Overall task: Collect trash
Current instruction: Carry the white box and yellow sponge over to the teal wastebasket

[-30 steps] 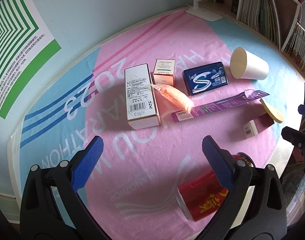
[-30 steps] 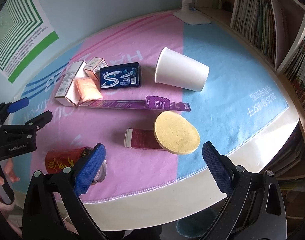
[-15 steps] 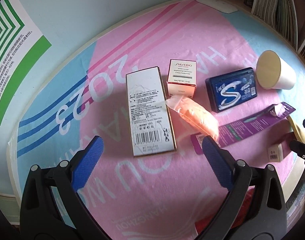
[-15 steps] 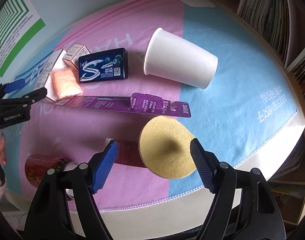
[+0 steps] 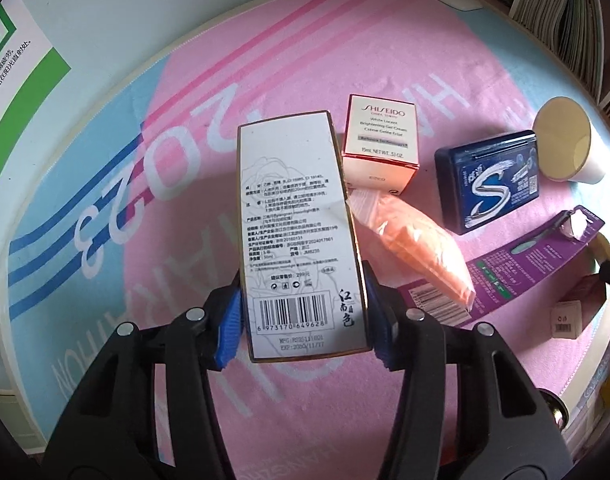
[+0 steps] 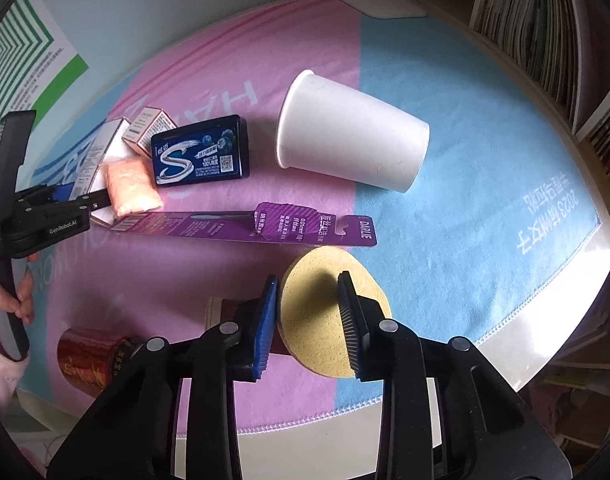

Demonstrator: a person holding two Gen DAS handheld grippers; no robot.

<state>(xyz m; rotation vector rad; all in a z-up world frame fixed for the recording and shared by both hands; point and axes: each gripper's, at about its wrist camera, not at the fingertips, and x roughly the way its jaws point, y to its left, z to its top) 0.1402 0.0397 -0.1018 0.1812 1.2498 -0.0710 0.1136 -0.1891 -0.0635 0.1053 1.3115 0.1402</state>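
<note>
Item 1: left gripper (image 5: 303, 316), jaws closing, blue pads against both long sides of the tall white carton (image 5: 297, 220), barcode end nearest the camera; carton lies flat on the pink and blue cloth (image 5: 177, 80)
Item 2: right gripper (image 6: 309, 320), jaws closing around the round yellow sponge (image 6: 317, 320); whether the pads press it, cannot tell; sponge leans on a dark red box (image 6: 225, 312)
Item 3: other trash on the cloth: small cream box (image 5: 381, 144), orange sachet (image 5: 421, 244), blue gum pack (image 5: 493, 180), purple toothbrush card (image 6: 245, 228), paper cup (image 6: 353, 136) on its side, red can (image 6: 93, 356) near the cloth edge
</note>
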